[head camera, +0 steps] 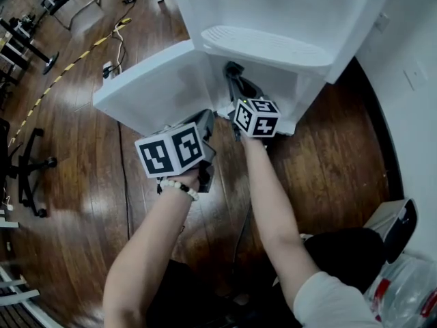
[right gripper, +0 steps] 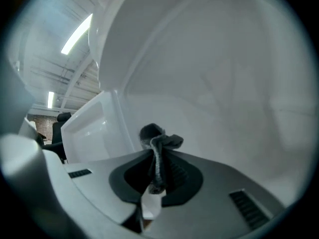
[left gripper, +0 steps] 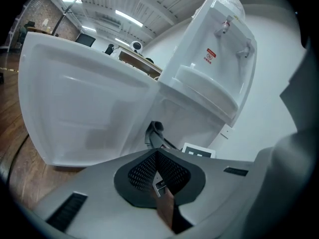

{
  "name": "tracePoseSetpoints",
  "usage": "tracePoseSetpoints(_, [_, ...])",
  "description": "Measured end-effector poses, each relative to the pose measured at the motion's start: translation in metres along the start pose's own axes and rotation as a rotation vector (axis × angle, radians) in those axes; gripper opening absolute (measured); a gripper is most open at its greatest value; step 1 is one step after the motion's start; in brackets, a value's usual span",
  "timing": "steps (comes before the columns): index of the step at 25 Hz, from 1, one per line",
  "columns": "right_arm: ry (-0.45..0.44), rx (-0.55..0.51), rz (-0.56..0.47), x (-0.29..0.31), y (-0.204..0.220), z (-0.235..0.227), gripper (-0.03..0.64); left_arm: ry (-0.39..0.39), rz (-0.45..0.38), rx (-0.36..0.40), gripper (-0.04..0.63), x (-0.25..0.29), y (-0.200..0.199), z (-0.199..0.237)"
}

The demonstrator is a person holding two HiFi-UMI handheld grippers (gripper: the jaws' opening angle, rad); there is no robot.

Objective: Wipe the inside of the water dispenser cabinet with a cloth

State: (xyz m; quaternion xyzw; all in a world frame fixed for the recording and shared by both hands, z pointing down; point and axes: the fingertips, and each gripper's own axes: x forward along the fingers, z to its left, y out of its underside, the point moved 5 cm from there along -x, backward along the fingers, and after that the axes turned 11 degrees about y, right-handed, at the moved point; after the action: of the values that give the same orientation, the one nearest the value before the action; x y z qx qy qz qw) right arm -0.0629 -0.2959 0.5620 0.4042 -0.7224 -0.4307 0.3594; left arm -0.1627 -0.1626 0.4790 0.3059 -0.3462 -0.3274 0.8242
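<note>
Cloth (right gripper: 160,142): dk grey, bunched, pinched btwn the fingers of the right gripper (right gripper: 155,159), w/ a wad poking out past the tips. The right gripper reaches into the water dispenser cabinet (head camera: 287,87), i.e. the open lower compartment of the white water dispenser (head camera: 287,12). In the right gripper view the cloth sits close to the white inner wall; touching or not, can't tell.

Cabinet door (head camera: 147,87) stands open, off to the left in the head view, w/ a white moulded inner face. The ribbed drip tray (head camera: 266,45) is right above the opening. The left gripper view also shows two taps (left gripper: 232,34) and a red label (left gripper: 211,56) higher up the front.

Left gripper (left gripper: 156,156): fingers pressed together, nothing btwn them. It's held just outside the cabinet, near the door's lower edge, pointing toward the opening. In the head view the left marker cube (head camera: 171,149) sits lower-left of the right marker cube (head camera: 257,117), near but apart. There's a bead bracelet (head camera: 179,187) on the left wrist.

Floor (head camera: 82,183): dk wood boards. A yellow-black striped line (head camera: 61,74) runs across it upper left, and an office chair base (head camera: 31,173) is at the left edge. White wall (head camera: 410,115) on the right, just beside the dispenser.
</note>
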Motion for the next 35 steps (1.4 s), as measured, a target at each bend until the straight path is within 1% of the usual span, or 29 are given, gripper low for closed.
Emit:
tracePoseSetpoints(4, [0.019,-0.032,0.098,0.011,0.03,-0.011,0.035,-0.005,0.02,0.006,-0.009,0.005,0.005,0.007])
tracePoseSetpoints(7, [0.042,-0.051,0.199,0.021,0.051,-0.018,0.035,-0.015,0.029,-0.001,-0.009,0.006,0.008,0.012])
tracePoseSetpoints(11, [0.086,-0.069,0.29,0.031,0.065,-0.026,0.035,-0.012,0.037,-0.008,-0.009,0.007,0.011,0.012])
tracePoseSetpoints(14, [0.115,-0.084,0.382,0.04,0.08,-0.033,0.035,-0.012,0.051,-0.011,-0.009,0.008,0.015,0.013])
tracePoseSetpoints(16, [0.139,-0.132,0.436,0.043,0.09,-0.038,0.035,-0.013,0.057,-0.011,-0.009,0.011,0.018,0.014])
tracePoseSetpoints(19, [0.159,-0.213,0.478,0.046,0.104,-0.041,0.035,-0.037,0.07,-0.002,-0.008,0.014,0.019,0.022])
tracePoseSetpoints(22, [0.172,-0.233,0.494,0.047,0.11,-0.045,0.036,-0.09,0.096,-0.003,-0.008,0.017,0.024,0.032])
tracePoseSetpoints(24, [0.168,-0.205,0.489,0.045,0.105,-0.048,0.037,-0.113,0.113,-0.006,-0.008,0.018,0.026,0.035])
tracePoseSetpoints(25, [0.15,-0.163,0.459,0.043,0.097,-0.046,0.037,-0.115,0.114,-0.009,-0.008,0.018,0.027,0.036])
tracePoseSetpoints(27, [0.079,-0.072,0.336,0.04,0.071,-0.038,0.037,-0.11,0.109,-0.021,-0.008,0.018,0.026,0.037])
tracePoseSetpoints(28, [0.043,-0.059,0.276,0.038,0.057,-0.035,0.037,-0.107,0.108,-0.025,-0.008,0.018,0.026,0.037])
tracePoseSetpoints(29, [0.013,-0.072,0.232,0.037,0.042,-0.032,0.038,-0.105,0.107,-0.028,-0.008,0.019,0.026,0.037])
tracePoseSetpoints(31, [-0.03,-0.136,0.177,0.036,0.015,-0.027,0.038,-0.1,0.11,-0.028,-0.008,0.02,0.027,0.037])
tracePoseSetpoints(33, [-0.053,-0.189,0.129,0.034,-0.006,-0.021,0.038,-0.096,0.115,-0.028,-0.008,0.021,0.029,0.038])
tracePoseSetpoints(35, [-0.067,-0.211,0.079,0.033,-0.023,-0.014,0.038,-0.091,0.121,-0.028,-0.008,0.023,0.03,0.037])
